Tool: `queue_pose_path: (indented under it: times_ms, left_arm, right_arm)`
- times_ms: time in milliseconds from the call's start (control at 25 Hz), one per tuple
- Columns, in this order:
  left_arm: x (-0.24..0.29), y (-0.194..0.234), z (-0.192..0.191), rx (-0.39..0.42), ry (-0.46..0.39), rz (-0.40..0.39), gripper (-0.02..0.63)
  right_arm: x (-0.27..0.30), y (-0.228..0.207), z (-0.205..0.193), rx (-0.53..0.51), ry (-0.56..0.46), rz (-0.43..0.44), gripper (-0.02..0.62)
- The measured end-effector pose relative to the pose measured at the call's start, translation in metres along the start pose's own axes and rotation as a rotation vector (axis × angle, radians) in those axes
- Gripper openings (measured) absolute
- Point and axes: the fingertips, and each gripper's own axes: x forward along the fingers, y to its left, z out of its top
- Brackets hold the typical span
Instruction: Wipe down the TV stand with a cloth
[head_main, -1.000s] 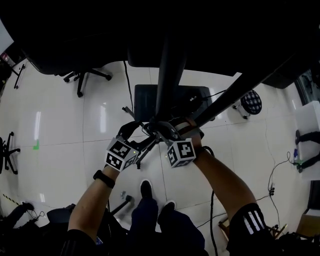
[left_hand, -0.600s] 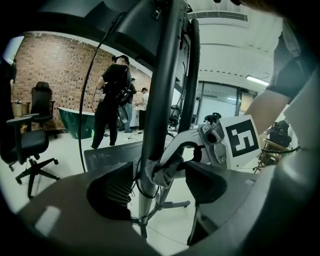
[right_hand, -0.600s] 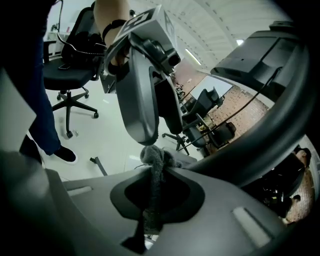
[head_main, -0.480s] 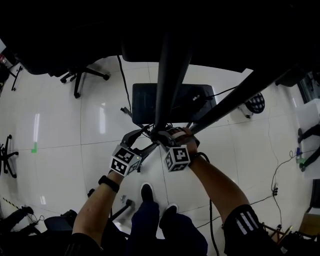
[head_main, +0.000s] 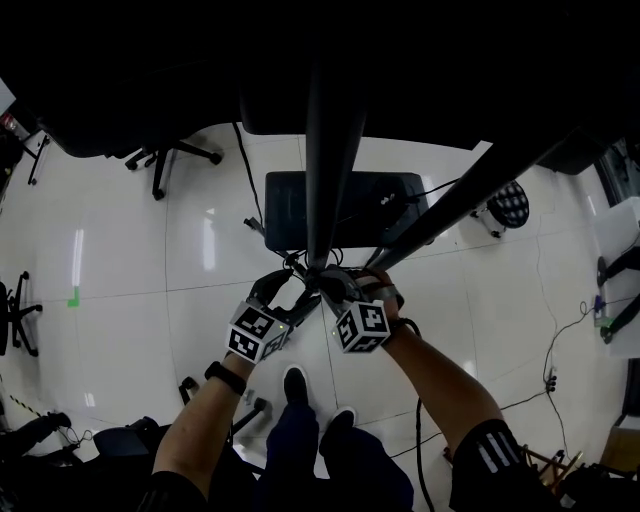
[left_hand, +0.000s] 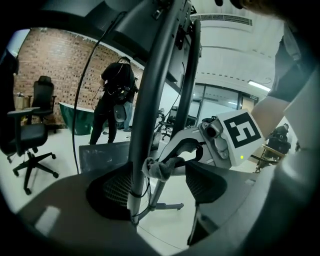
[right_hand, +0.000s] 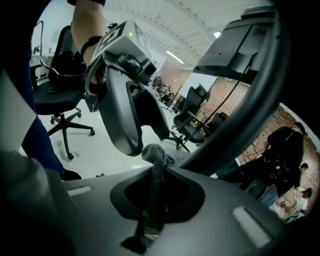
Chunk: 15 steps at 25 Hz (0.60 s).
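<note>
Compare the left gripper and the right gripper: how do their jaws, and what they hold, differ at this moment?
The left gripper has its jaws apart, while the right gripper has its jaws shut. The right gripper pinches a grey cloth; the left gripper grips nothing, and only the stand's pole stands between its jaws. What they share: both are at that same pole, tips close together.

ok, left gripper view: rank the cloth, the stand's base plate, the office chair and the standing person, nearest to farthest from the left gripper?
1. cloth: centre, right between this gripper's fingers.
2. base plate: on the floor just behind, left of centre.
3. office chair: far left, further back.
4. standing person: at the back of the room, farthest.
</note>
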Motion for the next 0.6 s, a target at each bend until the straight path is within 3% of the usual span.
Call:
queue_pose_path:
  times_ms: [200,280,400,600]
  left_arm:
    - [-0.037,-0.039,0.061,0.138,-0.037,0.004,0.354]
    - [-0.055,-0.059,0.091,0.17,-0.078,-0.001,0.354]
    - [-0.087,-0.095,0.129,0.15,-0.145,-0.007,0.354]
    - [-0.111,-0.128,0.209,0.199,-0.248,-0.053,0.354]
  right_arm:
    - [-0.08,-0.034,0.051,0.149,-0.123,-0.076,0.023]
    - [-0.115,-0.04,0.07,0.149,-0.155,-0.101,0.022]
    - [-0.169,-0.049,0.098,0.138,-0.183,-0.139,0.023]
    - [-0.245,-0.111,0.142,0.109,-0.242,-0.259,0.023]
